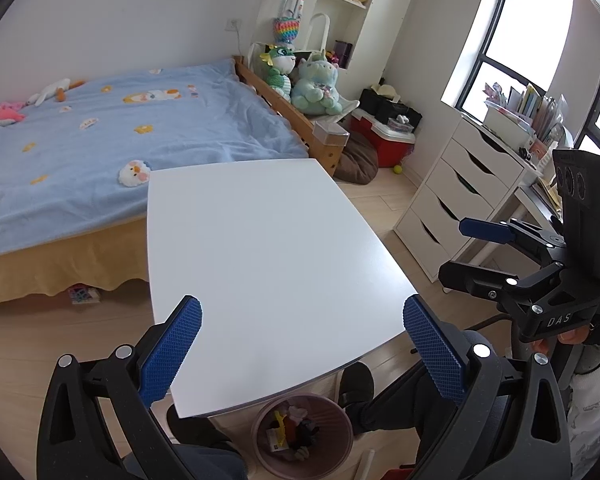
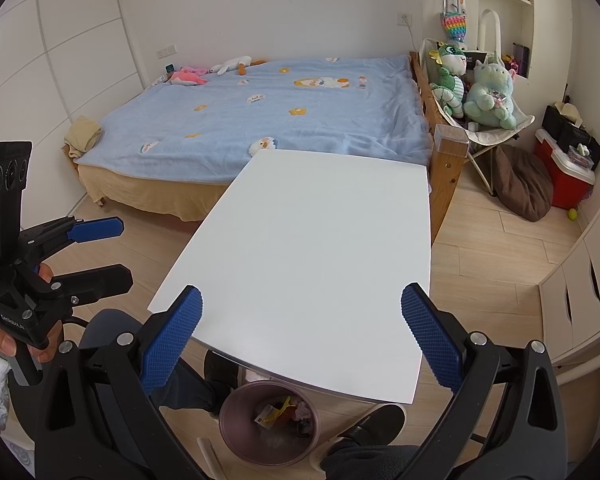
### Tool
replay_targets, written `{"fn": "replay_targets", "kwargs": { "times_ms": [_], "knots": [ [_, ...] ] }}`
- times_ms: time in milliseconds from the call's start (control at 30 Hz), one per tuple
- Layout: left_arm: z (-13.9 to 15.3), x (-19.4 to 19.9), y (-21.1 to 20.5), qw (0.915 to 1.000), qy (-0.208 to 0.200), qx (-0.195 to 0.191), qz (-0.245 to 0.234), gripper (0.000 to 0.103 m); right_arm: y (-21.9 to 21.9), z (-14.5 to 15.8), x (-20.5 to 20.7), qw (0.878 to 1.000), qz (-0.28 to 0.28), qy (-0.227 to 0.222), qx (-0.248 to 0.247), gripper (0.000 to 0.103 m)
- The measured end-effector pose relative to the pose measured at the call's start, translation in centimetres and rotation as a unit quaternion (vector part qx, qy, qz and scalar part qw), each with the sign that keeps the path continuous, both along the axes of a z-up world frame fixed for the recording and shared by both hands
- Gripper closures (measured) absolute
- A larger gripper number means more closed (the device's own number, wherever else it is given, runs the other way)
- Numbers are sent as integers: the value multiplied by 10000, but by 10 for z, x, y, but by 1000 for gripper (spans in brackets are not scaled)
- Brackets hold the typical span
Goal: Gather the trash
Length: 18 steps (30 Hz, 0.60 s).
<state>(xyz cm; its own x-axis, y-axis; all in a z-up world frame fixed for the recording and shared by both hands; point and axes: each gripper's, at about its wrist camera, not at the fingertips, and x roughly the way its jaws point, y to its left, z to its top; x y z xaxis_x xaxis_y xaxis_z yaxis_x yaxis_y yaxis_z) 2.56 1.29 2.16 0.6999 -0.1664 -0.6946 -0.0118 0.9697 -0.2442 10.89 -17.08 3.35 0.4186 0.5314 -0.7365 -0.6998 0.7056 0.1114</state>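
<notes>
A pink waste bin [image 1: 302,436] stands on the floor under the near edge of the white table [image 1: 268,264]; it holds several pieces of trash [image 1: 288,428]. It also shows in the right wrist view [image 2: 268,424], with trash [image 2: 280,410] inside. My left gripper [image 1: 302,344] is open and empty above the table's near edge. My right gripper [image 2: 300,336] is open and empty above the same edge. The right gripper shows in the left wrist view [image 1: 472,252] at the right, open. The left gripper shows in the right wrist view [image 2: 104,252] at the left, open.
A bed with a blue blanket [image 1: 112,128] lies behind the table. A white drawer unit [image 1: 456,192] stands at the right. Plush toys [image 1: 312,84], a red cooler [image 1: 384,140] and a brown cushion [image 1: 356,158] sit by the bed's foot. My legs and shoes [image 2: 364,428] flank the bin.
</notes>
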Motion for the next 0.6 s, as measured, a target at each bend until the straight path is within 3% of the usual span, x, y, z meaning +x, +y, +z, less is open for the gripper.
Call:
{"fn": "replay_targets", "kwargs": {
  "times_ms": [600],
  "knots": [
    [-2,3,-2,9998,-20,213,60,6,0,1,0,10000,-1,2,-1,5]
  ]
}}
